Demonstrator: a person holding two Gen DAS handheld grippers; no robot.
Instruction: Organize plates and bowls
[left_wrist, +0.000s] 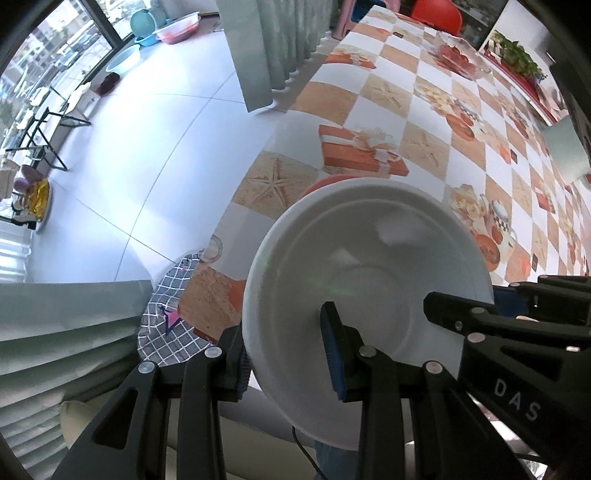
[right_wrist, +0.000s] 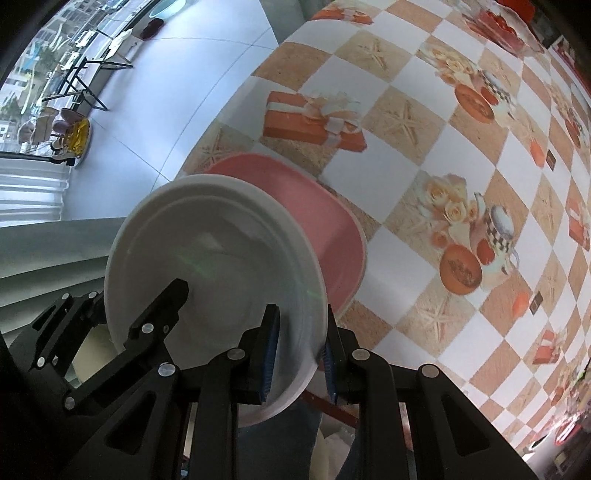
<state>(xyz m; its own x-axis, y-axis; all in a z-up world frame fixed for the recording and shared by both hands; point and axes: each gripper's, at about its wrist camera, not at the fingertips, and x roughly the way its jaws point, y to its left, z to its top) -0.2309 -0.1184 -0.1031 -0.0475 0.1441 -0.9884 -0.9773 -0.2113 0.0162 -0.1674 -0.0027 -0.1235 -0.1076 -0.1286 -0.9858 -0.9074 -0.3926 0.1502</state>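
Observation:
A white bowl (left_wrist: 369, 266) is held above the table's near edge by both grippers. My left gripper (left_wrist: 284, 350) is shut on its left rim, one blue pad inside and one outside. My right gripper (right_wrist: 299, 350) is shut on the right rim of the same white bowl (right_wrist: 218, 254). The right gripper also shows in the left wrist view (left_wrist: 491, 310), and the left gripper in the right wrist view (right_wrist: 107, 325). A pink plate (right_wrist: 325, 221) lies on the table just beyond and under the bowl; a sliver of it shows in the left wrist view (left_wrist: 317, 184).
The table (right_wrist: 424, 155) has an orange and white checked cloth. A glass dish of red fruit (left_wrist: 458, 55) stands at the far end. A checked grey cushion (left_wrist: 170, 325) and pleated grey-green chair covers (left_wrist: 273, 44) sit beside the table.

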